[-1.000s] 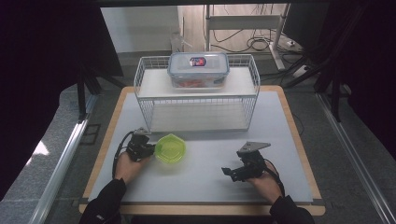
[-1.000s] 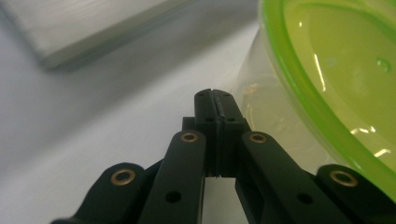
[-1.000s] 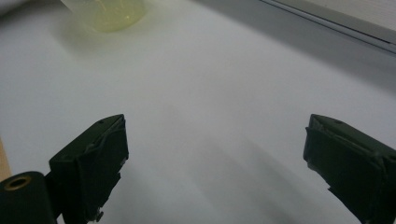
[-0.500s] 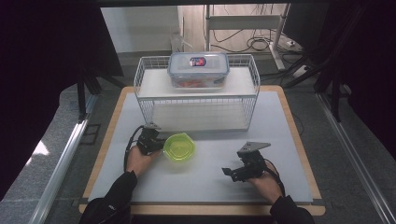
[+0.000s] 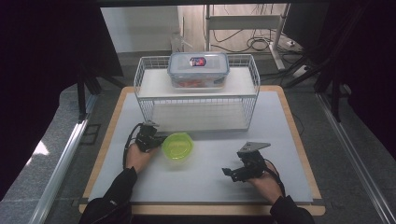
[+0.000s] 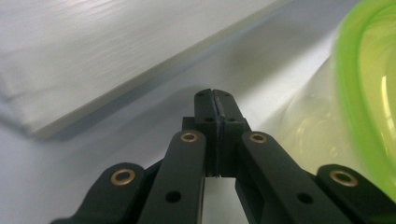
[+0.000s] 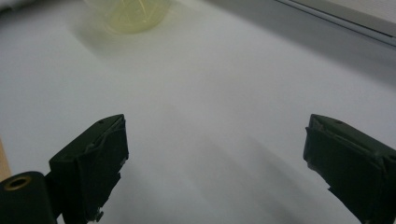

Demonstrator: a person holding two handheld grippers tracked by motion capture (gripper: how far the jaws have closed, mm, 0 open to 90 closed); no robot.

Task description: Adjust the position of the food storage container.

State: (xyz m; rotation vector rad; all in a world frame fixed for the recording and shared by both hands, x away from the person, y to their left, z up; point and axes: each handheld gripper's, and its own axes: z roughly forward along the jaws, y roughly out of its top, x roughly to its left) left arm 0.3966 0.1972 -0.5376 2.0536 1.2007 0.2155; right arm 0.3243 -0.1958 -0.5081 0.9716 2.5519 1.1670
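Green bowl (image 5: 177,145) on the table (image 5: 289,140), left tool (image 5: 156,141) beside it.

High view: the bowl sits before the wire rack (image 5: 196,95); the right tool (image 5: 233,171) rests well apart. Left gripper view: jaws pressed shut on nothing, the bowl (image 6: 369,93) just beside, perhaps touching. Right gripper view: jaws wide open over bare table, the bowl (image 7: 126,14) far off.

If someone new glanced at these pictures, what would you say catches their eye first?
Most likely the bright green bowl on the white table, right beside the left claw, whose jaws are shut with nothing between them. Next, the clear lidded container on top of the white wire rack at the back. The right claw rests open near the front.
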